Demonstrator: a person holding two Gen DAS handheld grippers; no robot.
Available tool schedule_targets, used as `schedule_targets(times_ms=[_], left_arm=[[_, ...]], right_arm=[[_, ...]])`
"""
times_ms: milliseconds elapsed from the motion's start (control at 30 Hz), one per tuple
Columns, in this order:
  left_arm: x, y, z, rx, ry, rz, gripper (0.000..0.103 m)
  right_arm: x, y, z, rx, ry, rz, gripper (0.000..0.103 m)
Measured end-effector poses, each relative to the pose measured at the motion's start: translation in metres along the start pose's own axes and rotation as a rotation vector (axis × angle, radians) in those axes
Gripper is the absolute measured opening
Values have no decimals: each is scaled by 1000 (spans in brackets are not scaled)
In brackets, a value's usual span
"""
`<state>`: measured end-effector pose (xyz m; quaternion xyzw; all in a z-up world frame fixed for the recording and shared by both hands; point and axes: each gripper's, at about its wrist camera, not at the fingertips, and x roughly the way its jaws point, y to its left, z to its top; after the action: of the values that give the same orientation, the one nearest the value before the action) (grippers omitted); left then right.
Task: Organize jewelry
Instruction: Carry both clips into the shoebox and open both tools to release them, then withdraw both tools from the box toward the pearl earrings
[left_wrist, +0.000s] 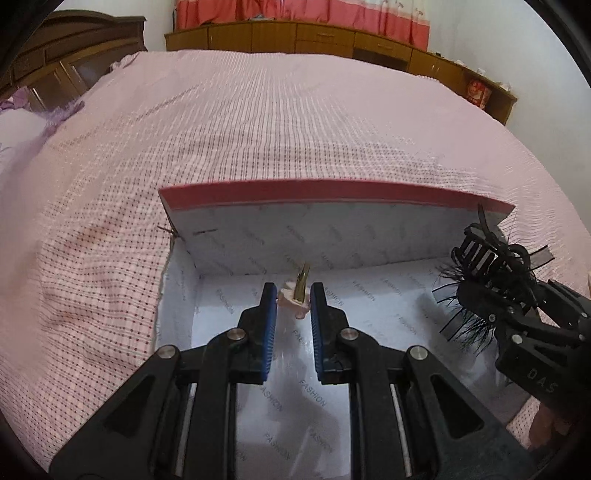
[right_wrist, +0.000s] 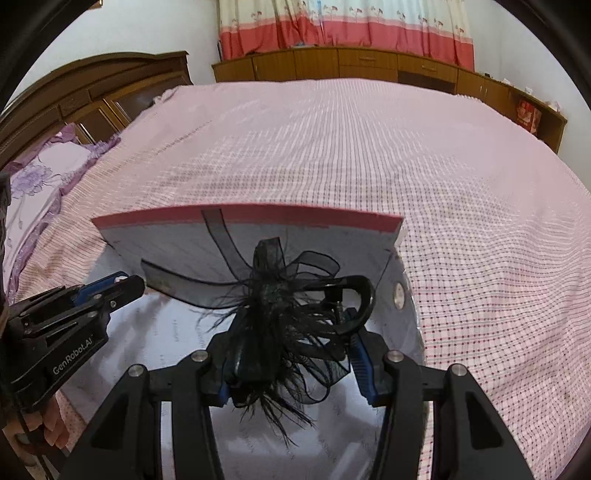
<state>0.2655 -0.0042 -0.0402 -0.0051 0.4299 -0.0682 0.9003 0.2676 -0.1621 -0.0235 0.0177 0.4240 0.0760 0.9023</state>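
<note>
Magnet disc (right_wrist: 399, 294) on box (right_wrist: 258, 236) wall shows only rightward.

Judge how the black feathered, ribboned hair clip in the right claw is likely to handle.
The black feathered hair clip probably weighs little: mostly wispy feathers and sheer ribbon. Its trimmings look floppy and easily crushed; the curved plastic clip body seems stiff. Loose strands might snag on the right claw.
</note>
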Motion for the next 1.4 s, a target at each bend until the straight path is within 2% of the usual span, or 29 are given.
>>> schedule_targets(times_ms=[233, 367, 400, 500, 833, 1100, 1400], left_arm=[[5, 0, -3, -14, 14, -2, 10], [2, -4, -2, -6, 16, -2, 12], [-1, -5, -2, -6, 12, -8, 13], [-10, -4, -2, -1, -7, -19, 21], [-69, -4, -10, -4, -110, -37, 31], [-115, -2, -29, -3, -186, -43, 34], [-154, 8, -53, -12, -230, -53, 37]], right_arm=[[13, -5, -2, 18, 34, 11, 55], [11, -3, 0, 9, 23, 13, 62], [10, -2, 0, 7, 21, 11, 64], [4, -3, 1, -1, 5, 15, 65], [-50, -6, -3, 10, -102, 52, 65], [-105, -6, -24, 18, -231, 74, 65], [-149, -2, -54, 29, -292, 99, 65]])
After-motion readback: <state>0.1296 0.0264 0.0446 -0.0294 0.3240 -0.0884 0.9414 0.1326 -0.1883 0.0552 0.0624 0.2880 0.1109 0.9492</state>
